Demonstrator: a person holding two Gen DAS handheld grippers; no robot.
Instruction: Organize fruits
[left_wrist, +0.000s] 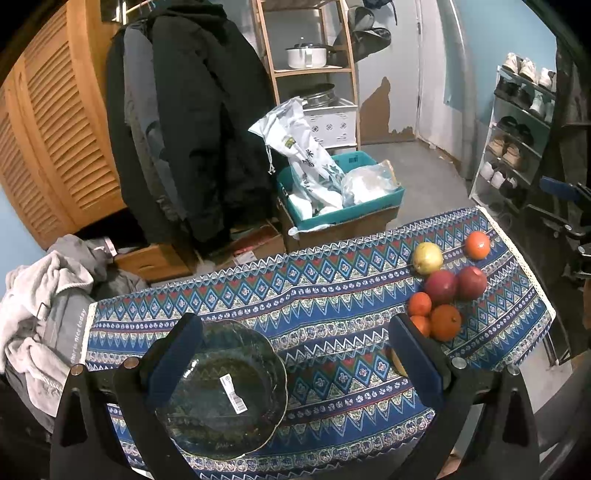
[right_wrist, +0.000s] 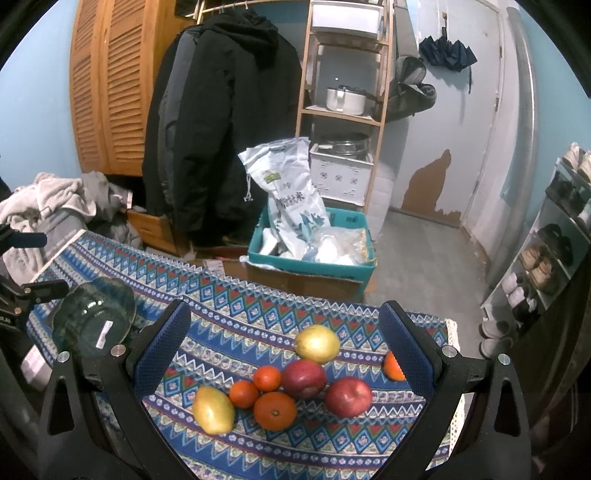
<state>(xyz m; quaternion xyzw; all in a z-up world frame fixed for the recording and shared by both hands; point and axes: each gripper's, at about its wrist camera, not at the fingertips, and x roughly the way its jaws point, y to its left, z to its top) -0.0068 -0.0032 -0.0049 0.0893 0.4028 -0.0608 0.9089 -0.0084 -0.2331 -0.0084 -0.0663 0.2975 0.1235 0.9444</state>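
Note:
A dark glass bowl (left_wrist: 221, 391) with a white sticker sits on the patterned cloth, under my open left gripper (left_wrist: 295, 354); its left finger overlaps the bowl's rim. The bowl (right_wrist: 94, 319) also shows at the left of the right wrist view. A cluster of fruit lies right of it: two yellow pears (right_wrist: 317, 343) (right_wrist: 213, 409), two red apples (right_wrist: 304, 378) (right_wrist: 348, 397), several oranges (right_wrist: 275, 410) and one orange (right_wrist: 393, 366) apart by the right finger. My right gripper (right_wrist: 284, 350) hangs open above the cluster, holding nothing.
The table (left_wrist: 258, 295) with its blue patterned cloth ends close behind the fruit. Beyond it stand a teal crate (right_wrist: 314, 258) of bags on a cardboard box, hanging coats (right_wrist: 221, 129), a wooden shelf (right_wrist: 343, 110) and a shoe rack (right_wrist: 546, 258). Laundry (left_wrist: 44, 314) is piled at the left.

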